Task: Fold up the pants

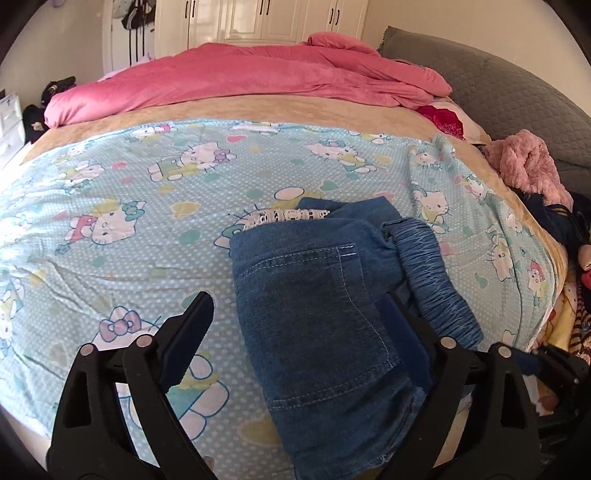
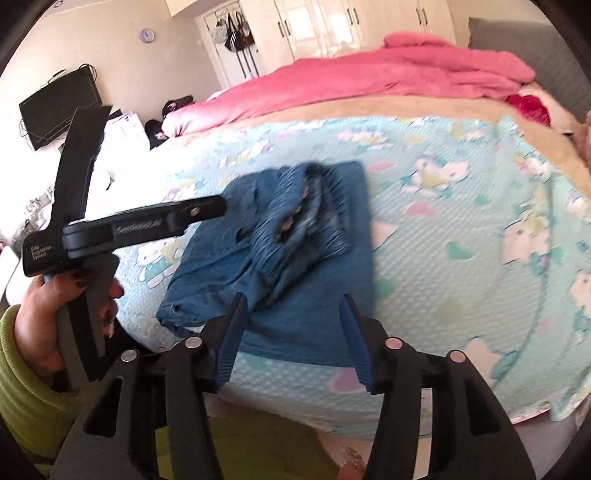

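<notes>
Big bed [image 1: 122, 236] fills both views, spread with a pale blue cat-print sheet [image 1: 110, 206], a tan blanket edge [image 1: 258, 110] behind it. Across the top of the frame lies a long pink quilt [image 1: 240, 79], and a grey headboard [image 1: 509, 85] curves down the upper right of the left view. White wardrobes [image 1: 266, 18] stand along the back wall.

The pants [image 1: 314, 295], blue denim, lie folded into a compact bundle at centre frame, stitched pocket facing up, ruched waistband [image 1: 432, 273] bunched along the right side. A strip of white lace [image 1: 291, 216] peeks out at the top edge.

The left gripper [image 1: 299, 317] sits at the bottom of its frame, jaws wide apart, straddling the near end of the bundle, pads not pressing. In the right view it stretches in from the left, held by a hand [image 2: 55, 302] in a green sleeve [image 2: 22, 387]. The right gripper [image 2: 291, 314] hangs at bottom centre, jaws parted, nothing pinched, denim just beyond the tips.
</notes>
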`<state>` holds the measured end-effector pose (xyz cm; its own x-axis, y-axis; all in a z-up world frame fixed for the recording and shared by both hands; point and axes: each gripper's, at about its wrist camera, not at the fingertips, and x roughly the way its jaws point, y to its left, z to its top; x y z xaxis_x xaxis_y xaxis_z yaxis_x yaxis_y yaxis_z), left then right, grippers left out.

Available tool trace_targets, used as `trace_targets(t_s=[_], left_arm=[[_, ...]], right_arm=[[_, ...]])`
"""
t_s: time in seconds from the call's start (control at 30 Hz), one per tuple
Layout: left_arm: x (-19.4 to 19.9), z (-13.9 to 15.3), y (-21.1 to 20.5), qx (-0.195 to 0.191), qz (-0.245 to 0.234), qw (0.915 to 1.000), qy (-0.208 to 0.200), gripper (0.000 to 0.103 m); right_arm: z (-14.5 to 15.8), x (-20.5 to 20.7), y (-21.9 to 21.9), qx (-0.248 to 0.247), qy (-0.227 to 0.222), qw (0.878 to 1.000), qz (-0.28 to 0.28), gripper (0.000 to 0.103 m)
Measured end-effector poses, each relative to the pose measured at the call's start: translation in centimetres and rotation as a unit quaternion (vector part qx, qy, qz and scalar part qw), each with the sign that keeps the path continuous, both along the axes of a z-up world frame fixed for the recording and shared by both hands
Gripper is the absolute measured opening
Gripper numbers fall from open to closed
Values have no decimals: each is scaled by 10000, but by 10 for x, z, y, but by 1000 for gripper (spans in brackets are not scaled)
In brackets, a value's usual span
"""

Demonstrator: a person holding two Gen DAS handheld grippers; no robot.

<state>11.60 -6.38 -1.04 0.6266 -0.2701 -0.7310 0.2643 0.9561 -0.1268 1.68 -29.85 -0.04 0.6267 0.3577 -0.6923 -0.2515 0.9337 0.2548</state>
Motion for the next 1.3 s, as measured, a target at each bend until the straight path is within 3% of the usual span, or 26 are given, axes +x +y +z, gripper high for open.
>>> trace_targets(t_s=[0.07, 0.2, 0.33, 0.6, 0.93, 1.3], left_arm=[[-4, 5, 1, -12, 28, 10000, -51, 89], [-13, 14, -1, 27, 24, 9998, -178, 92], [-22, 24, -1, 14, 7, 9996, -275, 93], [-45, 37, 3, 63, 73, 9989, -463, 93], [-58, 45, 14, 16, 234, 9981, -569, 93], [-54, 34, 20, 101, 323, 9983, -480, 93]], right_arm=[[3, -2, -8, 3, -65, 9999, -83, 62], [14, -5, -15, 32, -213, 9995, -231, 67], [25, -6, -28, 21, -443, 9985, -320, 79], [54, -3, -34, -464, -1042, 9924, -454, 96], [79, 3, -48, -739, -1445, 9840, -730, 96], [82, 25, -53, -881, -1390, 9827, -849, 96]])
